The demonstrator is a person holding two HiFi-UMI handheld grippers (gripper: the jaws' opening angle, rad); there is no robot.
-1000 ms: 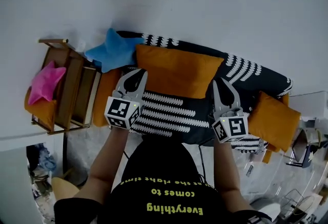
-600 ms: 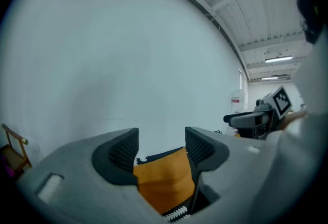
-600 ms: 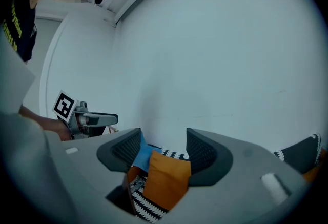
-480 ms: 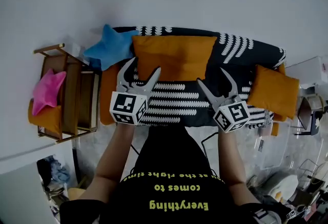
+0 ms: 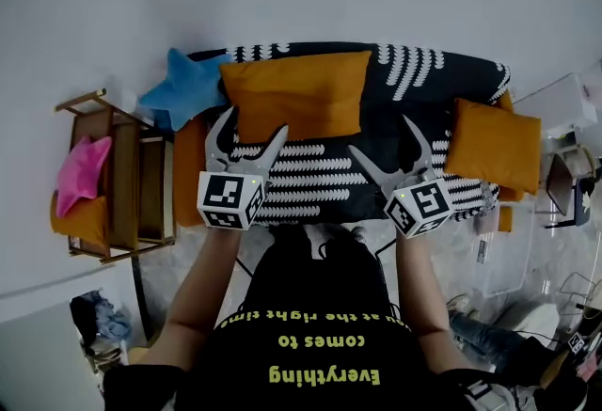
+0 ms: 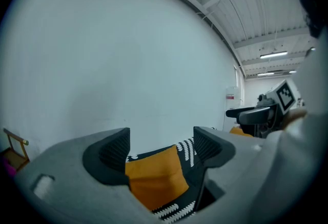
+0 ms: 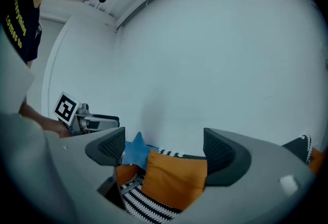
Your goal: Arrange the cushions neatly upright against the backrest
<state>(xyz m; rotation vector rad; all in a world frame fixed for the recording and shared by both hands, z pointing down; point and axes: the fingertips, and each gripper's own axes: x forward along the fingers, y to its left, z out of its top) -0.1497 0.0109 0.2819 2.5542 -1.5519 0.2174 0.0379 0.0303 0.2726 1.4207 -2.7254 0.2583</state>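
**Both claws released, big cushion upright mid-sofa**

Sofa (image 5: 376, 132) is black with a white pattern and sits along the white wall. The large orange cushion (image 5: 293, 94) stands upright against the sofa's backrest, about mid-sofa. The blue star cushion (image 5: 183, 87) leans at the sofa's end on the person's left, just beside the orange one. The second orange cushion (image 5: 494, 144) is at the sofa's opposite end, tilted, well apart from the large one. The pink star cushion (image 5: 80, 174) is off the sofa, on a wooden rack (image 5: 127, 183) beyond the sofa's left end.

Left gripper (image 5: 252, 122) is over the sofa's seat, in front of the large cushion. Its jaws are opening with nothing between the pads, so it is released. Its own view only shows the orange cushion (image 6: 154, 179) farther off past the jaws.

Right gripper (image 5: 383, 138) is also over the seat, toward the cushion's right edge. Its jaws are opening wide, empty, released. The orange cushion (image 7: 174, 177) and blue star (image 7: 136, 151) are visible beyond them, not touched.
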